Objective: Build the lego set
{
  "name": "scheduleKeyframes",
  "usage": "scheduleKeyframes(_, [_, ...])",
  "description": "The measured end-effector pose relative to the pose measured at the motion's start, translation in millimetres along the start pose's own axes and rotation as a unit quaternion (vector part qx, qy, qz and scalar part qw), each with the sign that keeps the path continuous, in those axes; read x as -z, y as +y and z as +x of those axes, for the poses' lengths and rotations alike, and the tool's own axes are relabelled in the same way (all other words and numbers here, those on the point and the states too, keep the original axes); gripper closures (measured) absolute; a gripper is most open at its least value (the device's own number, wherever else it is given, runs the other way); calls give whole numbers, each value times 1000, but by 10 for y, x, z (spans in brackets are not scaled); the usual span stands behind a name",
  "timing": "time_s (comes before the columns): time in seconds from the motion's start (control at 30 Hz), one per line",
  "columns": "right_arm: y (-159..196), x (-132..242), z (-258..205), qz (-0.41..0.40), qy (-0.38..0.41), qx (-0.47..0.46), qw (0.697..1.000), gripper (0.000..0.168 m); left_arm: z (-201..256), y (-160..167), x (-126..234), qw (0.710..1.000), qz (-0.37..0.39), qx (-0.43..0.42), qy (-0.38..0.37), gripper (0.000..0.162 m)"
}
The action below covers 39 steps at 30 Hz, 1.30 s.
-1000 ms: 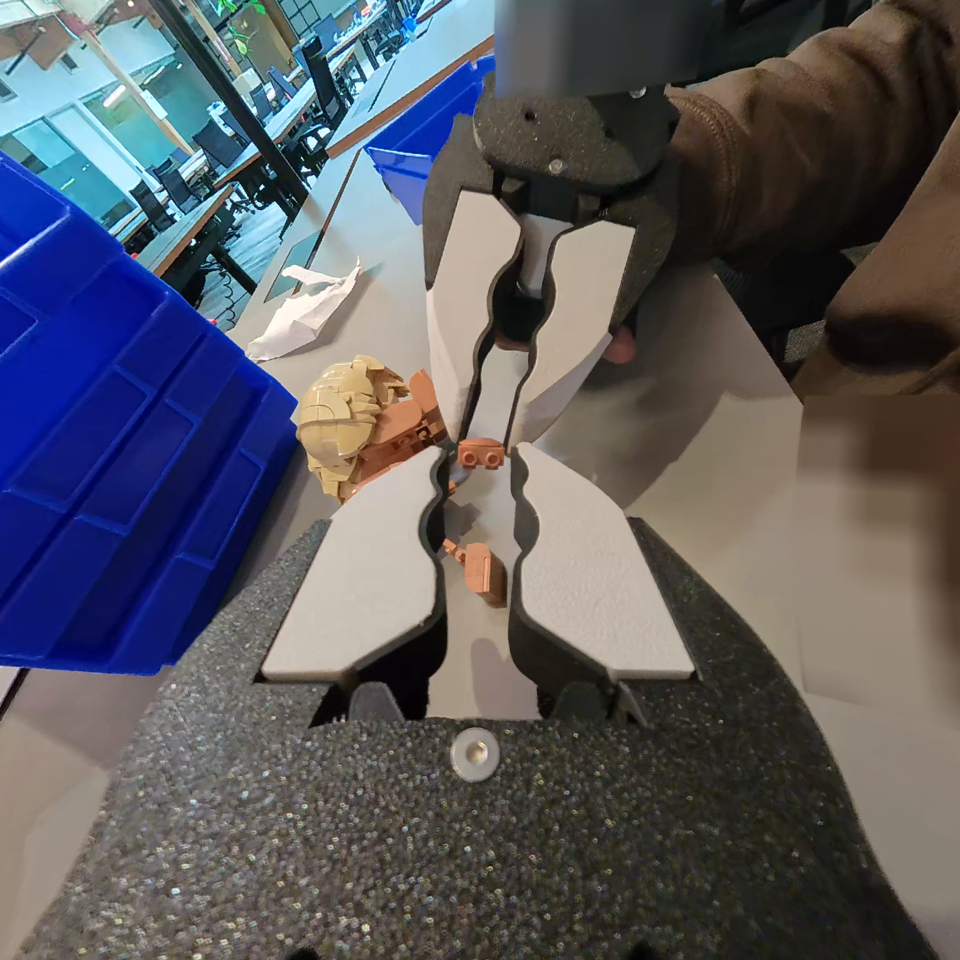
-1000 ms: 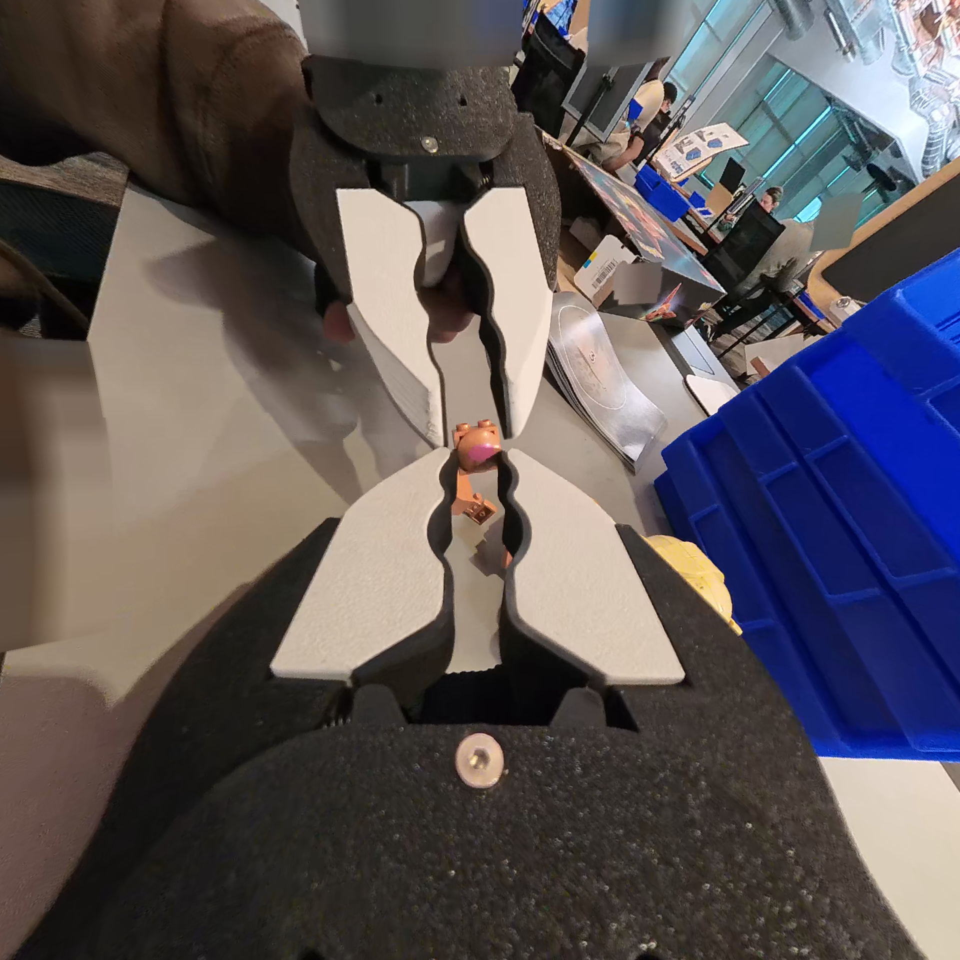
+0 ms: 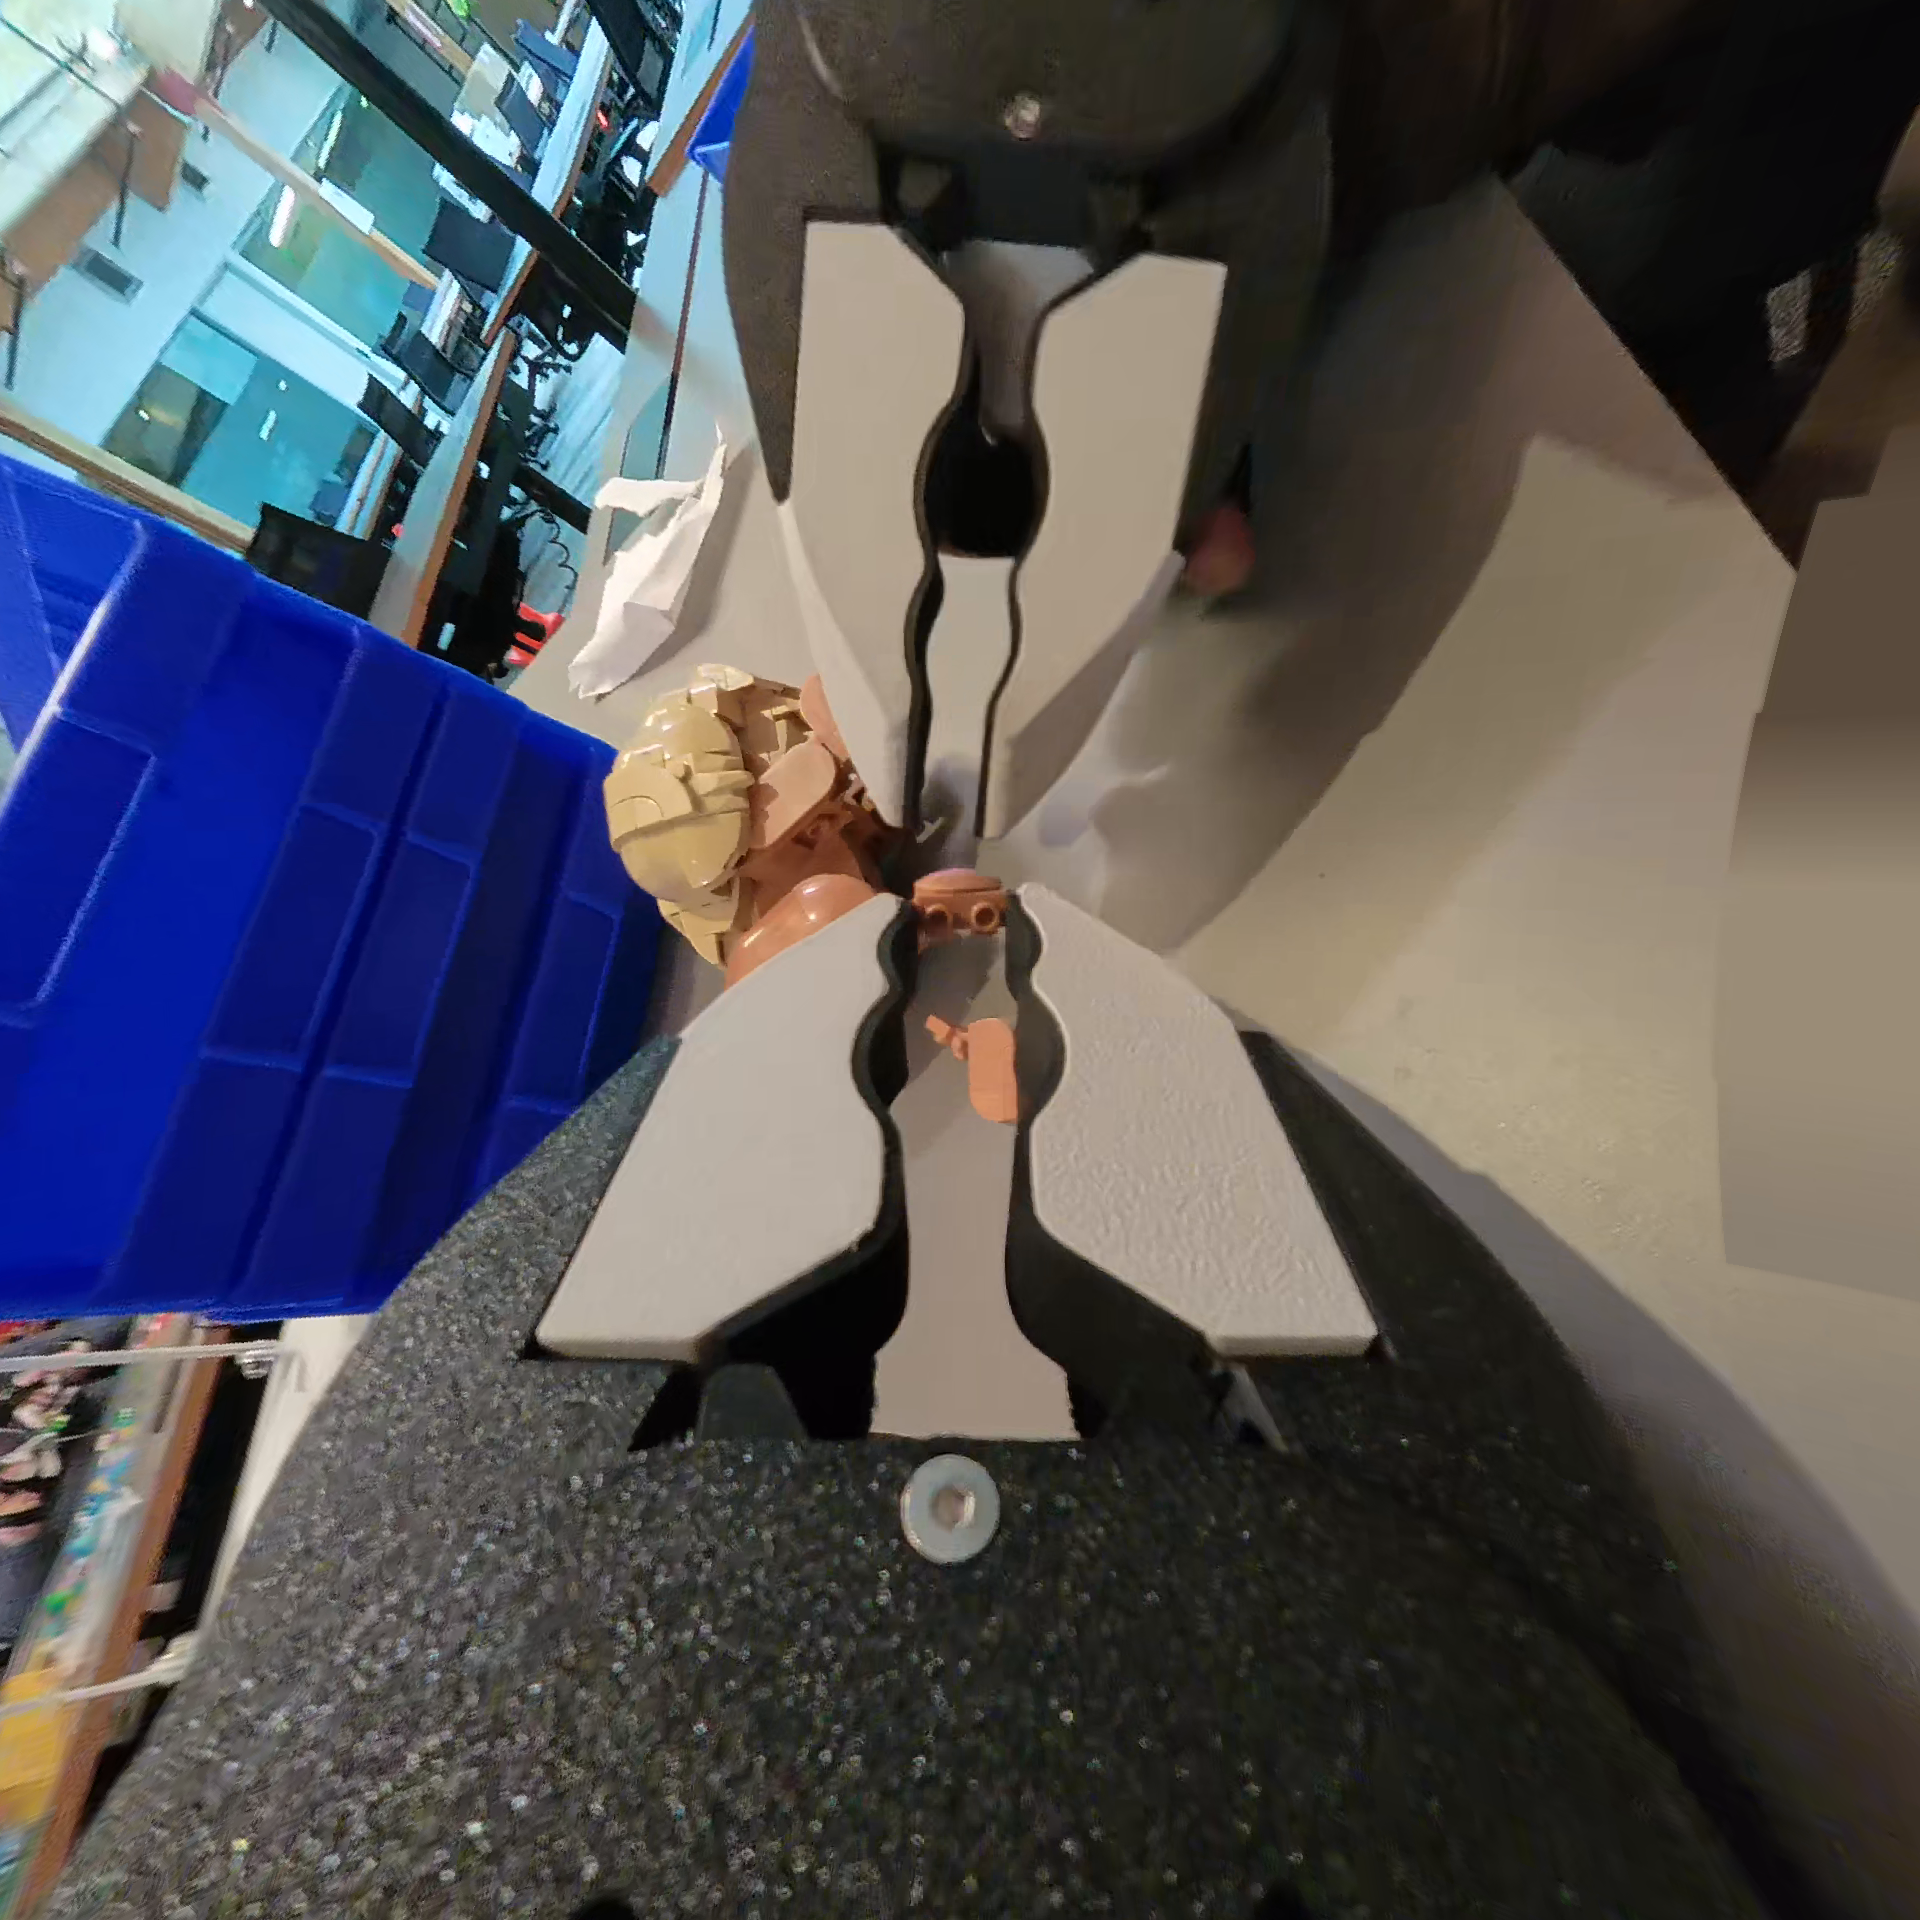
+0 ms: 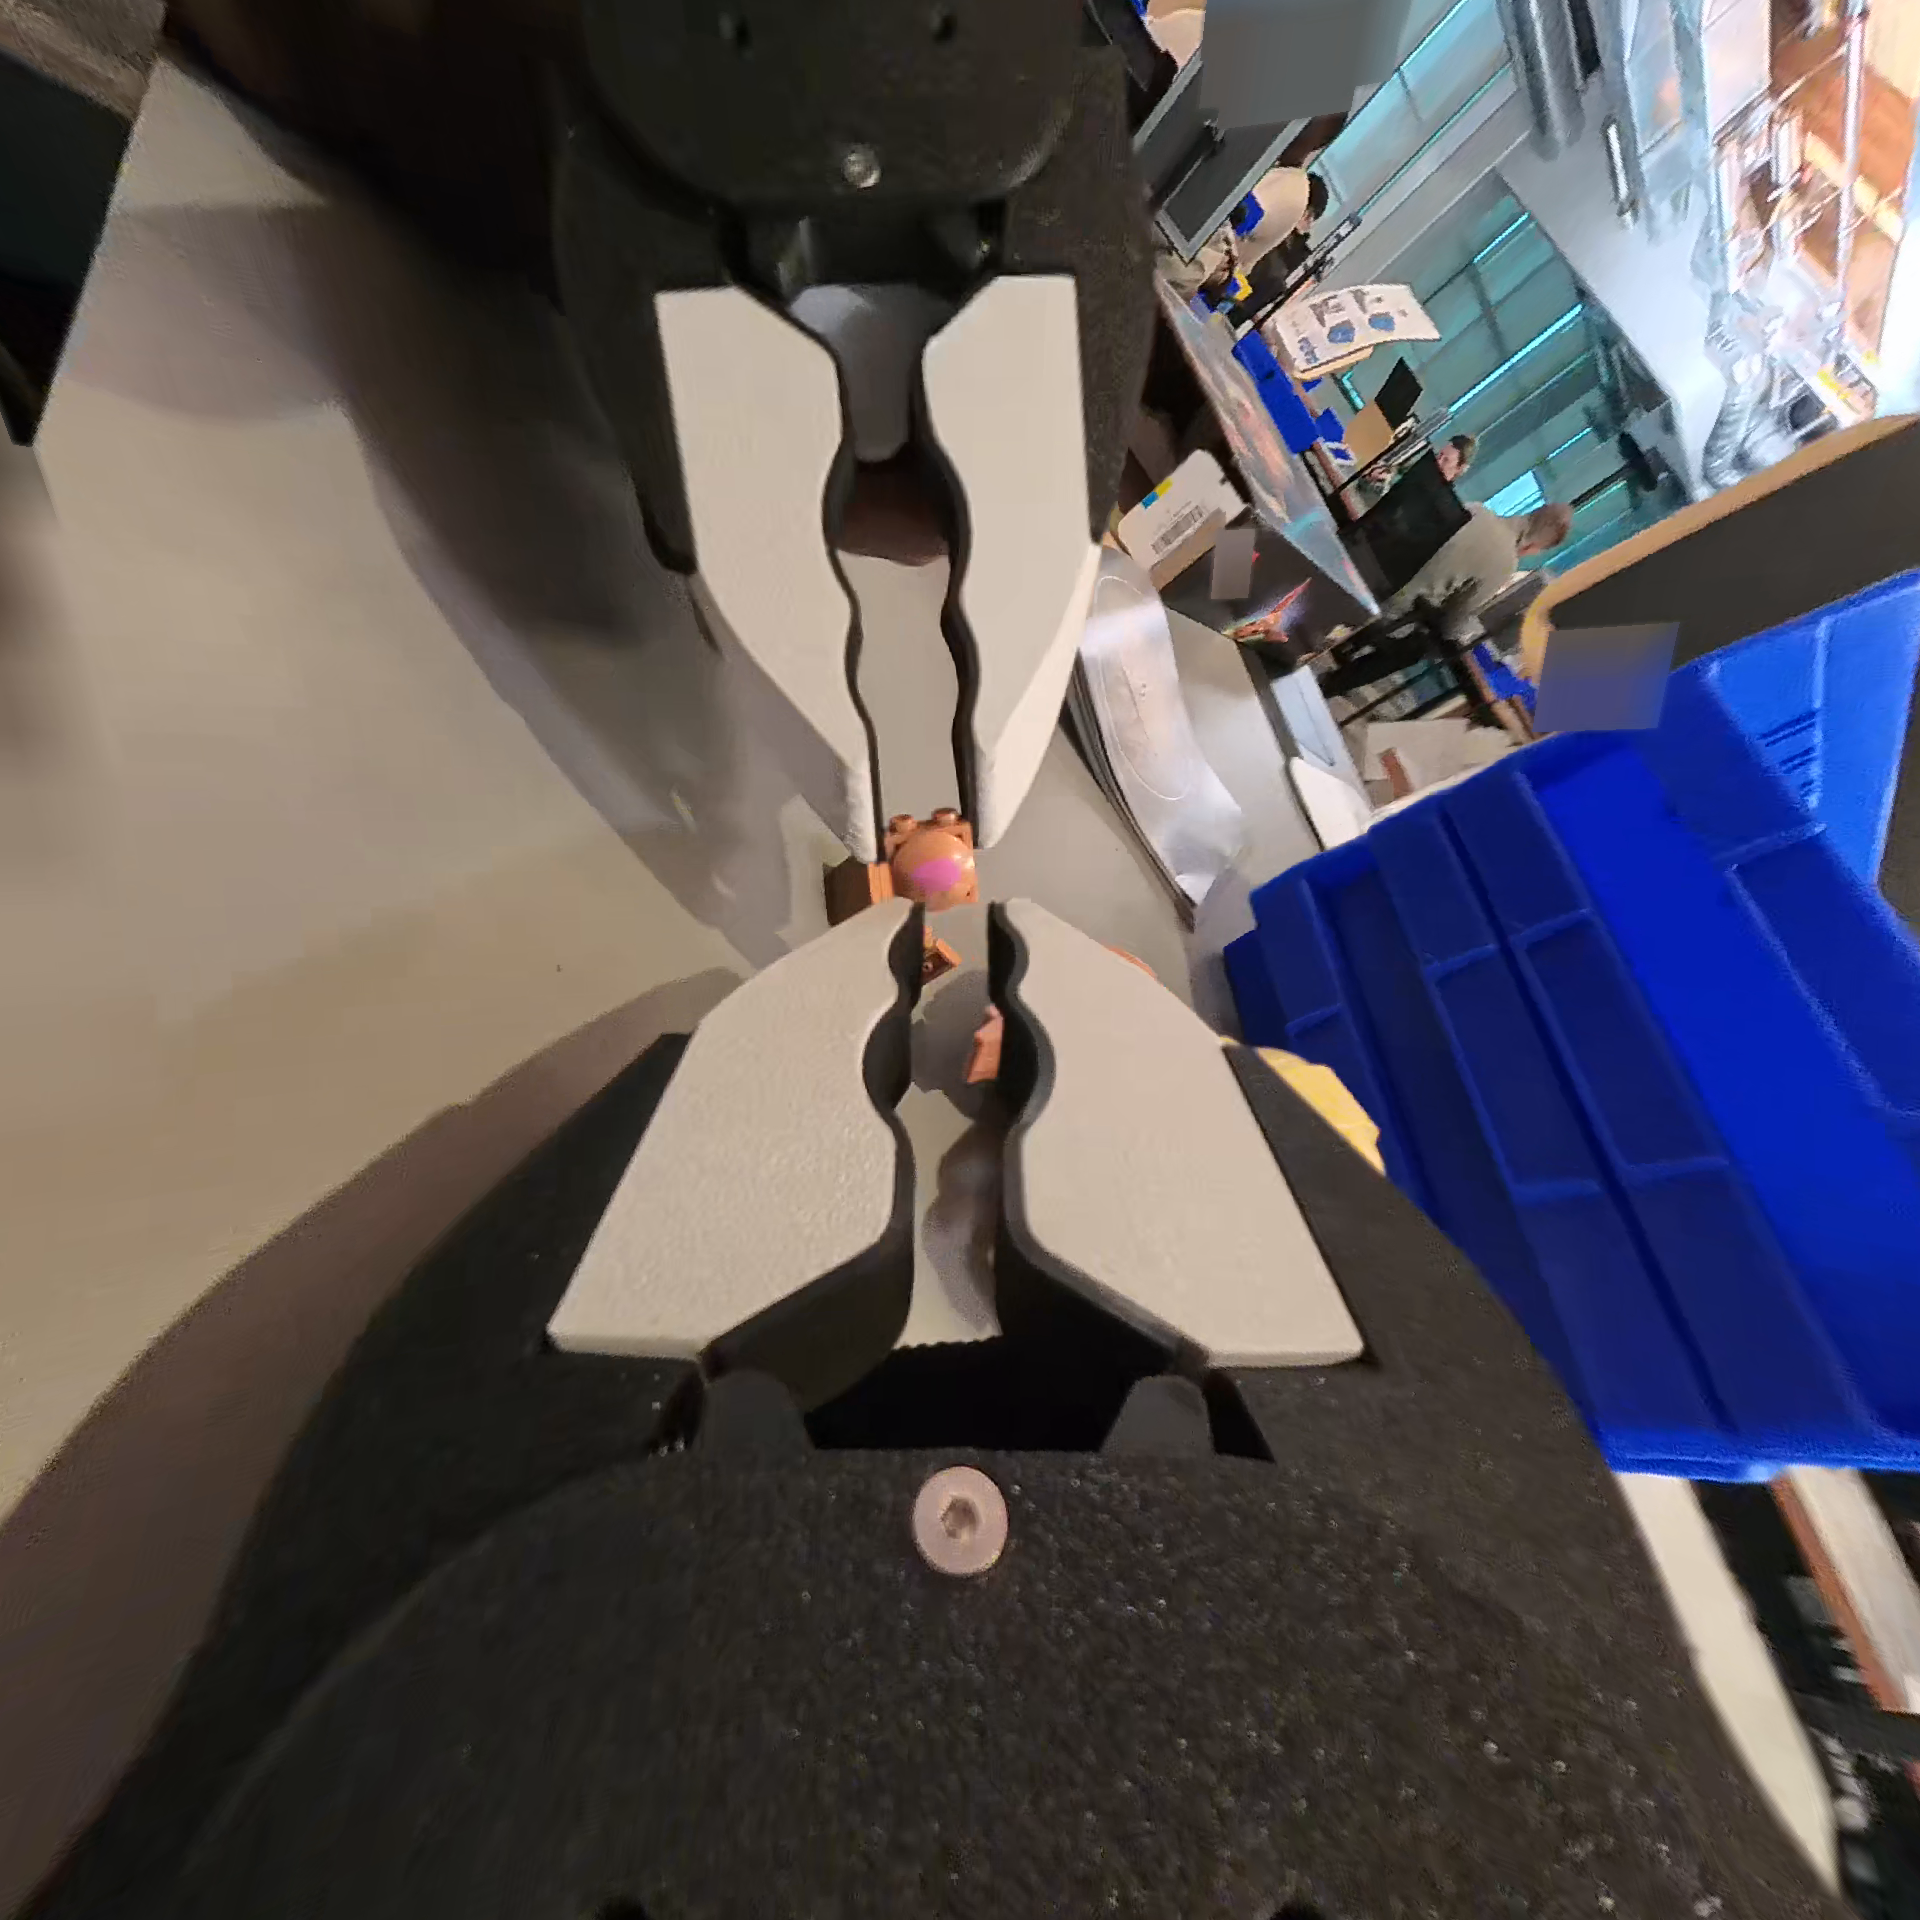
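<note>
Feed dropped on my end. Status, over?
Left gripper shut on small brown piece. Right gripper nose to nose with it, grip unclear. Tan model and blue bin alongside, nothing blocking.

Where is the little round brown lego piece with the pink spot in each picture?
Left wrist view: small brown piece at centre, between both grippers' fingertips, pink spot hidden.
Right wrist view: centre, just above the near fingertips, pink spot facing the camera.
Shared landmark: blue bin.
</note>
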State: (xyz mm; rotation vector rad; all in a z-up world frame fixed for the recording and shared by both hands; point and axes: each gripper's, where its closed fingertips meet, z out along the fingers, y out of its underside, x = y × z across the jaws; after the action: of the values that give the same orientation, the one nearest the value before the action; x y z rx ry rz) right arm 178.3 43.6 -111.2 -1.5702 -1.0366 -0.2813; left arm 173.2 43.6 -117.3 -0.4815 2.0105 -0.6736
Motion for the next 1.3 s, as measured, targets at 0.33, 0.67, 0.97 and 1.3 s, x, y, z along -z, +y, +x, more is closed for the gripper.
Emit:
scheduleKeyframes(0.33, [18,-106,-58,-49,55,152,986,150,24,-13,-34,997,-4,75,23,146])
scheduleKeyframes(0.67, [91,-125,-151,-72,17,164,984,152,105,94,-89,997,-55,-58,-1,146])
scheduleKeyframes(0.97, [71,-76,-162,-46,-28,80,995,153,99,62,-88,979,-70,-184,-48,146])
scheduleKeyframes(1.3, [71,-43,-79,-33,-29,26,999,152,10,36,-99,988,-50,-133,-64,147])
